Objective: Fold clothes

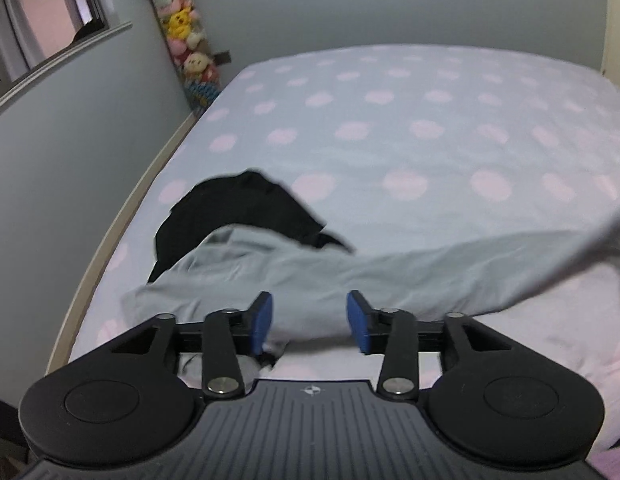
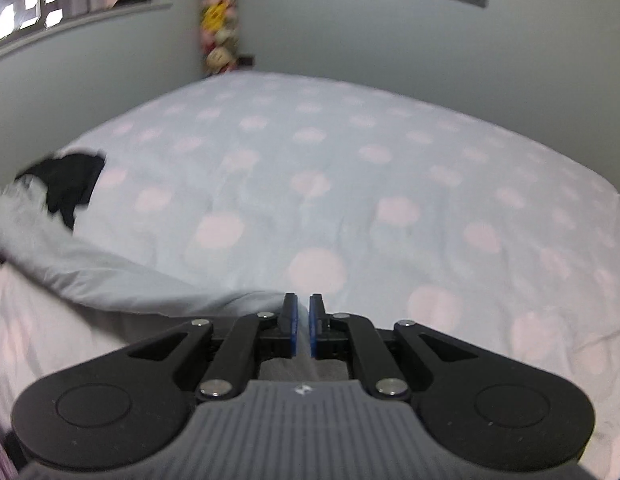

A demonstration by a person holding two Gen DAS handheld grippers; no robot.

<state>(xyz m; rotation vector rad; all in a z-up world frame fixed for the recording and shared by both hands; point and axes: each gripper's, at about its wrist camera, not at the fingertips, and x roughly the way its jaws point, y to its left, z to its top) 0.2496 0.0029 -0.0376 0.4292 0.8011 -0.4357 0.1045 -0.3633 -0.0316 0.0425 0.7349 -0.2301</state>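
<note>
A light grey garment (image 1: 349,276) stretches in a blurred band across the bed's near side, from the left pile up toward the right. My left gripper (image 1: 310,304) is open, its blue pads (image 1: 262,320) wide apart, with the grey cloth lying under and between them. In the right wrist view my right gripper (image 2: 304,304) is shut on an end of the grey garment (image 2: 110,276), which trails away to the left. A black garment (image 1: 246,212) lies crumpled behind the grey one, near the bed's left edge, and shows as the black garment (image 2: 70,184) at far left.
The bed (image 1: 389,120) has a pale blue sheet with pink dots (image 2: 349,160). Grey walls run along its left and far sides. A column of stuffed toys (image 1: 186,40) stands in the far corner. A window (image 1: 38,20) is high on the left.
</note>
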